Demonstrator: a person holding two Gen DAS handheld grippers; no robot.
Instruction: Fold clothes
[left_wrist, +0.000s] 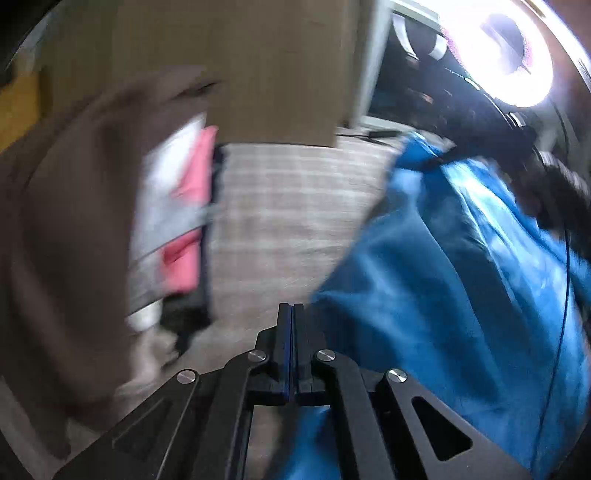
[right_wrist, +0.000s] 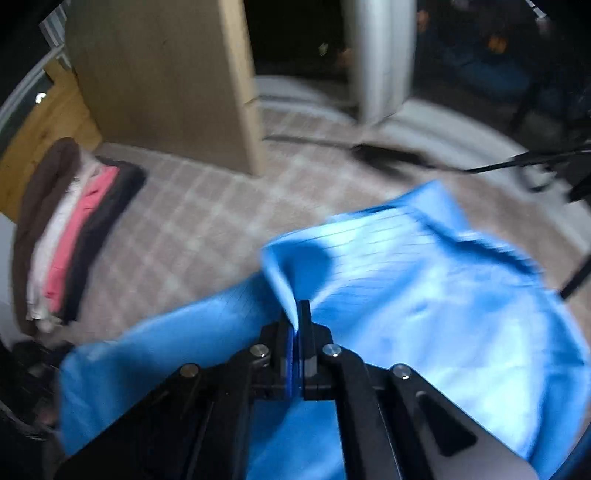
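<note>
A bright blue garment (right_wrist: 424, 295) lies rumpled on a checked bedspread (right_wrist: 207, 221). My right gripper (right_wrist: 297, 314) is shut on a raised fold of it, and the cloth runs into the jaws from the left. In the left wrist view the same blue garment (left_wrist: 443, 277) fills the right side. My left gripper (left_wrist: 291, 314) is shut, and the garment's edge runs along its right finger and under the jaws, so it looks pinched. A dark blurred shape (left_wrist: 517, 158) sits at the garment's far top edge.
A stack of folded clothes (right_wrist: 74, 240) in brown, white, pink and black lies at the left, also blurred (left_wrist: 177, 221). A cardboard box (right_wrist: 159, 85) stands behind on the bedspread (left_wrist: 288, 221). A ring light (left_wrist: 509, 55) glares at top right. A black cable (right_wrist: 388, 155) crosses the far edge.
</note>
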